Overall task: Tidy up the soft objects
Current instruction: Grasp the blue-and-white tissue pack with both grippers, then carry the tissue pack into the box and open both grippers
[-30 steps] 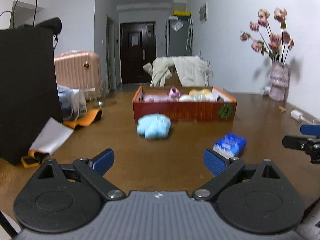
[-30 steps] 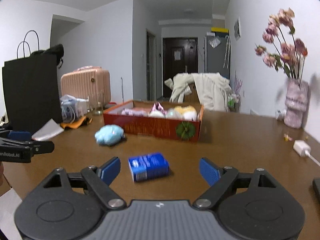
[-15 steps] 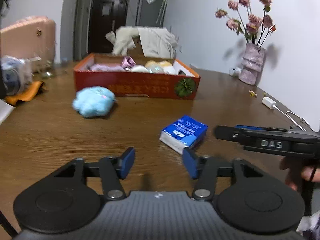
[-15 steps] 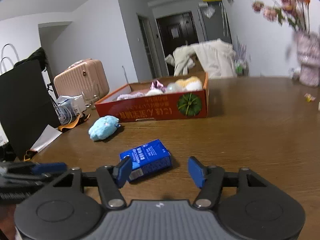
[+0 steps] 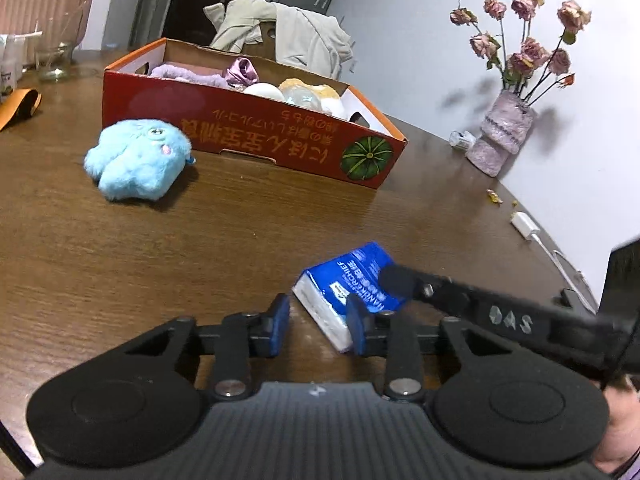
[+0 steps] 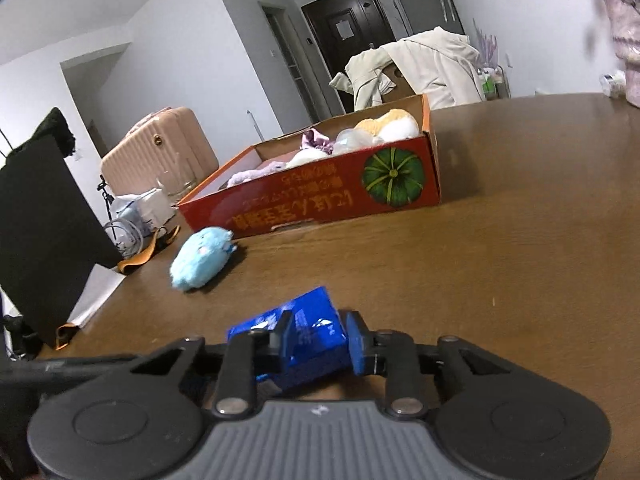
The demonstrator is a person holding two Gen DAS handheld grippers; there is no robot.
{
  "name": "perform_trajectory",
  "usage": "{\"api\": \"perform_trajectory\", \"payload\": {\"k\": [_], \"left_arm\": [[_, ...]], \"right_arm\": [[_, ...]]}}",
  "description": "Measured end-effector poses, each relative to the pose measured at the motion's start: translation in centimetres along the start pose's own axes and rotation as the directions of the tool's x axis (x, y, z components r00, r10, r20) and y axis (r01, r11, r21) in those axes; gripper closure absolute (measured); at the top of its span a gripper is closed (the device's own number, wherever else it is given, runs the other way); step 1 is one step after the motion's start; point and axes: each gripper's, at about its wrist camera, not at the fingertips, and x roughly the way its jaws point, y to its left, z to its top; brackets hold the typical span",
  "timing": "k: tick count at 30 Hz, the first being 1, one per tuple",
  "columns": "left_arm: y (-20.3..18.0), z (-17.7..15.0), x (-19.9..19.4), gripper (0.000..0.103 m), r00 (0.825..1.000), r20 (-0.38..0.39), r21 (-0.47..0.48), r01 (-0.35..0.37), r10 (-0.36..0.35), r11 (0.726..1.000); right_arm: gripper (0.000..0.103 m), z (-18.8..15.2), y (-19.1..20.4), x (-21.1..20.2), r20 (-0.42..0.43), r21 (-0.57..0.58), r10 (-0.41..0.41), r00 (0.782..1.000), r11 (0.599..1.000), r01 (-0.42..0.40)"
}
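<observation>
Nearest, the right tongs (image 6: 316,344) are closing around the blue tissue pack (image 6: 310,330); both blue pads look pressed against its sides, so the pack is pinched between them, low over the brown tabletop (image 6: 500,260). The left tongs (image 5: 318,326) are closing too, but with only bare wood in the gap; their right-hand pad sits against the white end of the tissue pack (image 5: 348,284), with no grip on it. From this side one dark arm of the right tongs (image 5: 404,280) lies across the top of the pack.

Further out, a fluffy light-blue plush toy (image 5: 138,158) lies on the tabletop, just in front of the red cardboard box (image 5: 256,140), close to its front wall though I cannot tell whether they touch. The box holds several soft things, purple, white and yellow.

Beyond it, a beige coat (image 5: 280,28) hangs over a chair. Off to the right, by the wall, stands a pink vase of dried roses (image 5: 500,132).
</observation>
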Motion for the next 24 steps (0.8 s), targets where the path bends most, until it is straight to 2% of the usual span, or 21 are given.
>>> {"api": "perform_trajectory", "payload": {"k": [4, 10, 12, 23, 24], "left_arm": [[0.4, -1.2, -2.3, 0.075, 0.997, -0.027, 0.011, 0.077, -0.076, 0.997], [0.5, -3.1, -5.7, 0.075, 0.996, -0.019, 0.031, 0.082, -0.082, 0.996], [0.5, -3.3, -5.8, 0.074, 0.998, -0.011, 0.042, 0.063, -0.063, 0.997], [1.3, -2.9, -4.4, 0.074, 0.998, -0.044, 0.009, 0.037, -0.036, 0.999], [1.3, -2.9, -4.4, 0.075, 0.998, -0.046, 0.003, 0.038, -0.037, 0.999]], "right_arm": [[0.078, -2.9, 1.5, -2.7, -0.026, 0.044, 0.061, 0.998, 0.997, -0.06], [0.076, -5.0, 3.3, -5.5, -0.029, 0.032, 0.066, 0.997, 0.997, -0.066], [0.075, -5.0, 3.4, -5.5, -0.028, 0.019, 0.032, 0.999, 0.999, -0.031], [0.075, -4.6, 3.1, -4.0, -0.013, 0.046, 0.025, 1.0, 0.999, -0.024], [0.077, -4.7, 3.1, -3.9, -0.015, 0.048, 0.024, 1.0, 0.999, -0.023]]}}
